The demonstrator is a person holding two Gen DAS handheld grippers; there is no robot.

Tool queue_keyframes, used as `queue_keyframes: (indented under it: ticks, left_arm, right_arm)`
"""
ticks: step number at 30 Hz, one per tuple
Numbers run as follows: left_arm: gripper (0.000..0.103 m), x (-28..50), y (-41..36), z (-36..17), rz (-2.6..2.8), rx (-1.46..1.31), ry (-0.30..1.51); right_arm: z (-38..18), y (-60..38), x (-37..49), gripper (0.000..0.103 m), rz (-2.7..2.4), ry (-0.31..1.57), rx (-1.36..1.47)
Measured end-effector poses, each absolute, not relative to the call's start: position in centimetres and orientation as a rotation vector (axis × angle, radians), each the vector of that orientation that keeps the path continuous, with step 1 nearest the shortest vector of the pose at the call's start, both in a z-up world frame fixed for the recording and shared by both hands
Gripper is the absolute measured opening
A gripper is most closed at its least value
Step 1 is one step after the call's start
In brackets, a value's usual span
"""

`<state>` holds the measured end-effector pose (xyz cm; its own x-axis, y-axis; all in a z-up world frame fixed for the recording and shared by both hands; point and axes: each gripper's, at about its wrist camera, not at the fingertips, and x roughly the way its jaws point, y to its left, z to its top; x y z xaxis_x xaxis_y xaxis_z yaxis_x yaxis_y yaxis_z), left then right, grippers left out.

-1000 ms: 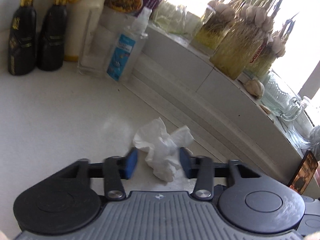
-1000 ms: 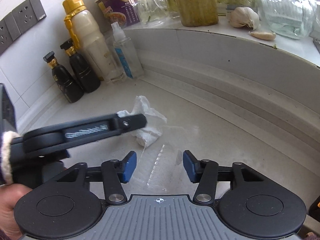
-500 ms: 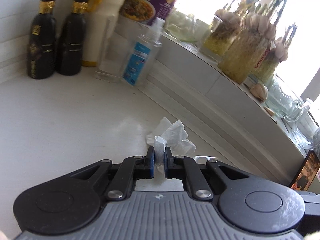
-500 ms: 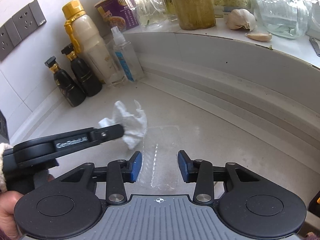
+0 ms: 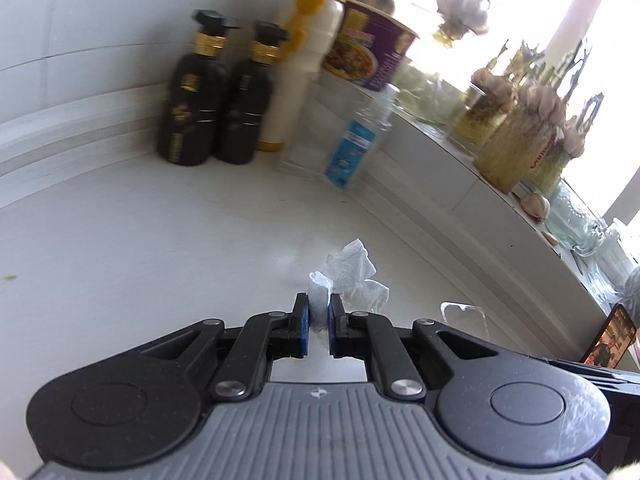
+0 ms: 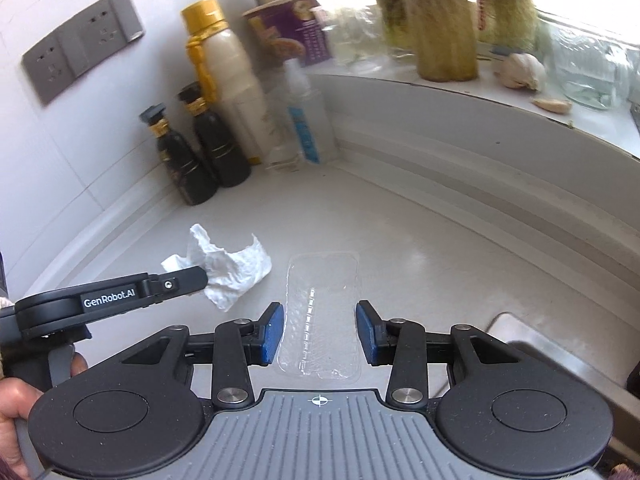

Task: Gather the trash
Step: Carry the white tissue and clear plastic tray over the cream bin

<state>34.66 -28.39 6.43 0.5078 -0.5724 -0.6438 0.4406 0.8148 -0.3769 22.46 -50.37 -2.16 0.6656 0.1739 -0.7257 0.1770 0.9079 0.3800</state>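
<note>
My left gripper (image 5: 318, 322) is shut on a crumpled white tissue (image 5: 352, 276) and holds it above the white counter. From the right wrist view the left gripper (image 6: 192, 280) shows at the left with the tissue (image 6: 228, 268) hanging from its tip. My right gripper (image 6: 320, 330) is open, its blue pads on either side of a clear plastic blister tray (image 6: 322, 316) lying flat on the counter. A corner of that tray (image 5: 464, 312) shows in the left wrist view.
Two black bottles (image 6: 204, 152), a cream bottle with a gold cap (image 6: 228, 76) and a clear spray bottle (image 6: 308, 120) stand in the back corner. Jars and garlic (image 6: 520, 70) line the window ledge. A steel sink edge (image 6: 560, 356) lies at the right.
My left gripper closed on the tissue and lifted it up and to the left. My right gripper moved forward until the clear tray lay between its open fingers.
</note>
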Motion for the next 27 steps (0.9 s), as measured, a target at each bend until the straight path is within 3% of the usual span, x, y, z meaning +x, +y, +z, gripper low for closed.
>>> queue_keyframes:
  ticks: [27]
  left_arm:
    - [0.008, 31.5, -12.5, 8.6, -0.461, -0.179, 0.801]
  right_arm:
    - [2.9, -33.7, 22.8, 0.038, 0.201, 0.858, 0.311]
